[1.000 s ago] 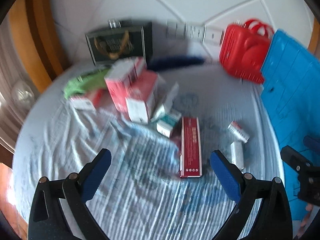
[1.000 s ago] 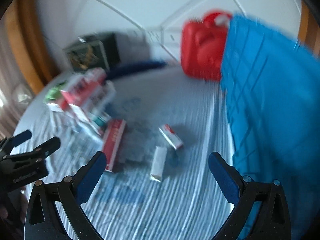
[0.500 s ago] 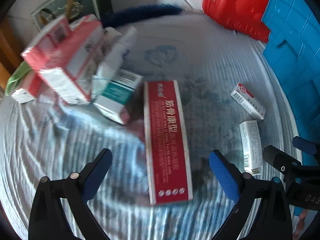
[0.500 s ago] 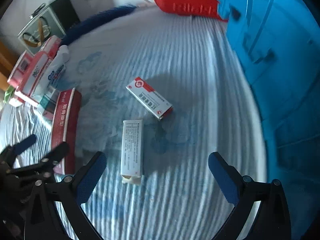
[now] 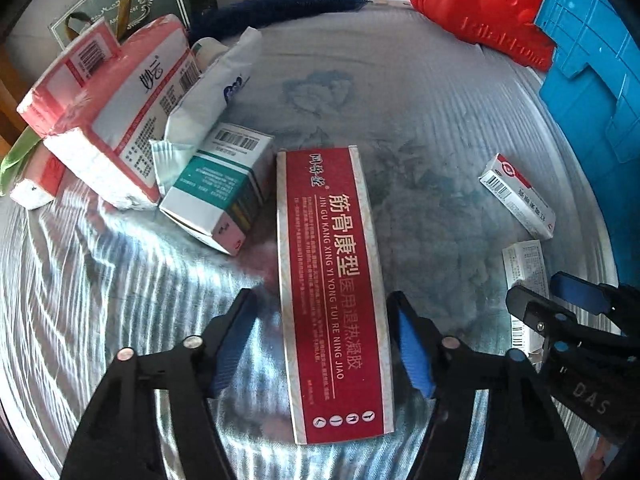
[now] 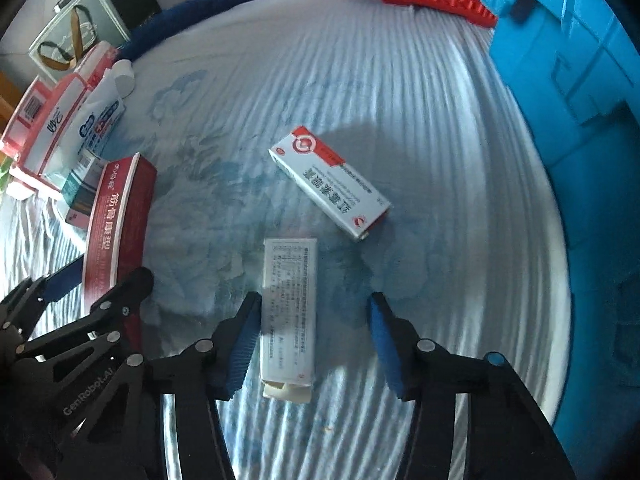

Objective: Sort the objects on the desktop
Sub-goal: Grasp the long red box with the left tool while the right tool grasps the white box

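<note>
Whereas both grippers were hanging wide above the cloth a second ago, the left gripper (image 5: 320,340) is now being closed astride the long red box (image 5: 332,288), the right gripper (image 6: 310,340) around the white box (image 6: 288,312); neither is being pinched yet. Two simultaneous pickups are judged imminent.

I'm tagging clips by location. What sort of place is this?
Likely a home room: a table under a wrinkled striped cloth, with wall sockets behind. On it lie medicine cartons such as the long red box, beside a red case and a blue plastic crate.
</note>
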`<state>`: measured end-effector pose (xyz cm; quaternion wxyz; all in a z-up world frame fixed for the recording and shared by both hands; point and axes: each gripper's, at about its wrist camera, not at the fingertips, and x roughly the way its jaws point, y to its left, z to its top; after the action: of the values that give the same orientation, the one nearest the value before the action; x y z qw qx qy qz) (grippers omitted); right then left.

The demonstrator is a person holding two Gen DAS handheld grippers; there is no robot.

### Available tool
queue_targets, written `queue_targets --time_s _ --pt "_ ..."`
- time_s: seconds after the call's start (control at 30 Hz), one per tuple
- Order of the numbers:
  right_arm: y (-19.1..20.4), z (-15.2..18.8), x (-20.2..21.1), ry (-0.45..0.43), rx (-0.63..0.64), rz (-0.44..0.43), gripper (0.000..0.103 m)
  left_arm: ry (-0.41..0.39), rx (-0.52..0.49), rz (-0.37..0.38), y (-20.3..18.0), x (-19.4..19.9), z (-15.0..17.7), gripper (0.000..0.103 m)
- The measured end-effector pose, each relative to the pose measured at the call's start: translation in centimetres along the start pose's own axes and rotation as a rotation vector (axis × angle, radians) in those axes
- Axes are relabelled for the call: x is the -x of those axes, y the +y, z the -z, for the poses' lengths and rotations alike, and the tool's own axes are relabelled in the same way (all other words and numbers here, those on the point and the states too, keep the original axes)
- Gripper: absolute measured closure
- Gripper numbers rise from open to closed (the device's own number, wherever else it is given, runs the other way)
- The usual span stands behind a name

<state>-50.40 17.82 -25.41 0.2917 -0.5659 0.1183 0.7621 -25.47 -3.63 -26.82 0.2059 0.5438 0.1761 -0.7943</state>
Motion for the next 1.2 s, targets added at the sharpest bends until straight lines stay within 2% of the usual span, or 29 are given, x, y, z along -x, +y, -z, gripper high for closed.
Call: queue_targets --time_s 0.07,0.13,0.2,0.37,0.77,0.97,1.17,1.2 --pt "0.1 0.0 0.1 0.000 0.010 0.007 0.054 0.003 0.011 -0.004 0.1 0.1 0.0 0.045" --pt "0.3 0.2 0.2 -0.001 0.025 0.022 0.065 0.005 0.007 -0.003 0.0 0.3 0.0 0.053" --pt "0.3 0.4 0.4 -0.002 0.035 0.030 0.069 0.007 0.001 0.001 -0.1 0.4 0.1 0.059" --pt "-0.2 0.9 0.8 -0.006 0.037 0.022 0.076 0.008 0.001 0.001 0.1 0.6 0.5 0.059" --pt "-1.1 3.2 3.4 -0.038 0.035 -0.002 0.076 -0.021 -0.021 -0.016 1.1 4.4 3.1 0.059" --pt "-0.5 4.9 7.0 -0.107 0.063 -0.011 0.076 -0.094 -0.012 -0.009 1.9 8.5 4.2 0.059" --pt "1.4 4.8 11.1 -0.200 0.107 -0.017 0.076 -0.188 -0.011 -0.006 0.7 12.9 4.6 0.059" --pt "2.2 4.2 10.8 -0.212 0.113 -0.019 0.076 -0.203 -0.011 -0.004 0.6 13.4 4.9 0.059"
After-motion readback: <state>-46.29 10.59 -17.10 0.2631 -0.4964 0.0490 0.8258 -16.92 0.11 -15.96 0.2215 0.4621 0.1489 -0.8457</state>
